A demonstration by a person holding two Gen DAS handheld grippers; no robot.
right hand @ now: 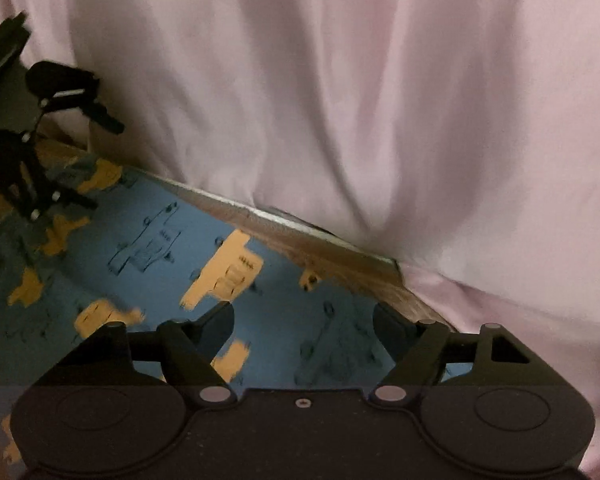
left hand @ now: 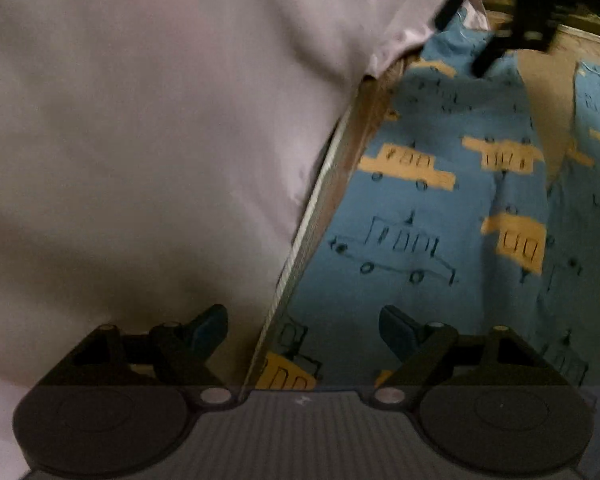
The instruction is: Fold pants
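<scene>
No legible text or labels.

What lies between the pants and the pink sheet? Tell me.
A bare strip of wooden table separates the pants from the pink sheet, in both views.

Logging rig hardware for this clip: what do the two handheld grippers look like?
Both look alike. The left gripper and right gripper have dark blue-black fingers on black angular linkages with silver pivot pins, plus two round black discs. The left's centre plate is ribbed grey; the right's is plain black with one screw. No cables or sleeves are clearly visible.
</scene>
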